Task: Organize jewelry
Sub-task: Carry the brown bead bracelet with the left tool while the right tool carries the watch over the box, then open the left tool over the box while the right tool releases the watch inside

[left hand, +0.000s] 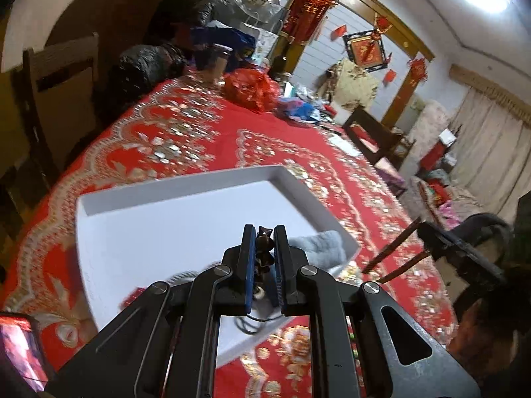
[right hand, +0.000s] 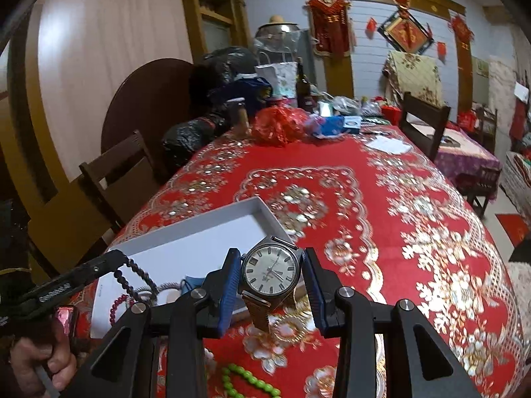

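My left gripper [left hand: 265, 232] is shut on a dark bead bracelet [left hand: 264, 248] above the white shallow box [left hand: 186, 185]. In the right wrist view the left gripper [right hand: 114, 258] shows at the left with the dark bead bracelet [right hand: 139, 273] hanging from it over the box [right hand: 199, 229]. My right gripper [right hand: 271, 258] is shut on a wristwatch [right hand: 270, 270] with a pale dial and a gold mesh strap, held above the box's near right corner. A maroon bead string [right hand: 116, 305] lies in the box. A green bead bracelet [right hand: 245, 381] lies on the red tablecloth below.
A grey cloth [left hand: 318, 245] lies in the box's right corner. A red bag [right hand: 278, 126], a bottle [right hand: 302, 86], black bags [right hand: 192, 132] and clutter fill the table's far end. Chairs stand at the left [right hand: 116, 179] and far right [right hand: 421, 122]. A phone [left hand: 20, 348] lies bottom left.
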Motion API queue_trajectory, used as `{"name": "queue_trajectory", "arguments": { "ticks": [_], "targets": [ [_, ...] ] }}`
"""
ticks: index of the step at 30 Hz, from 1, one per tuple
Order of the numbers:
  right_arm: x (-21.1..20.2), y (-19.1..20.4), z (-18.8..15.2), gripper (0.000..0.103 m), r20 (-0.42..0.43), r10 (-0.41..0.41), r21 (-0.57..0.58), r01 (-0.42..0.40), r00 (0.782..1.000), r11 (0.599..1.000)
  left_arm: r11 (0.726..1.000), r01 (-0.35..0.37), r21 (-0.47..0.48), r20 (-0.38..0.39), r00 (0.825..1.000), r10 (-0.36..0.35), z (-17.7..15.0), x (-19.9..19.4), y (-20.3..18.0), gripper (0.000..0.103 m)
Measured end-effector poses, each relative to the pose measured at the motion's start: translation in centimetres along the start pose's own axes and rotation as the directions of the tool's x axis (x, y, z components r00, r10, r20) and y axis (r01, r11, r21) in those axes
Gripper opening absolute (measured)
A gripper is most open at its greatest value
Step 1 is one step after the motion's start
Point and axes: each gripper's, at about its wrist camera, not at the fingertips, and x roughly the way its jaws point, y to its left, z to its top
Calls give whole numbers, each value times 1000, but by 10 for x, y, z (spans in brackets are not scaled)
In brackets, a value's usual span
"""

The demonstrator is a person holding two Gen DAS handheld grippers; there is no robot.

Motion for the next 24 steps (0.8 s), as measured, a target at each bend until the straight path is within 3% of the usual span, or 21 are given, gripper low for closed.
{"name": "queue_trajectory", "arguments": {
  "ticks": [10,17,24],
  "targets": [
    [21,50,28,37,1,76,-91,-75,997,993,990,-139,20,-10,990,139,-3,9,11,9],
    [71,68,20,37,-114,137,-67,-145,984,987,981,-193,15,-46,980,194,-12,21,20,9],
    [119,63,-7,37,-253,169,-11,-177,953,984,965,-261,37,-84,961,263,-31,36,22,9]
  ]
}}
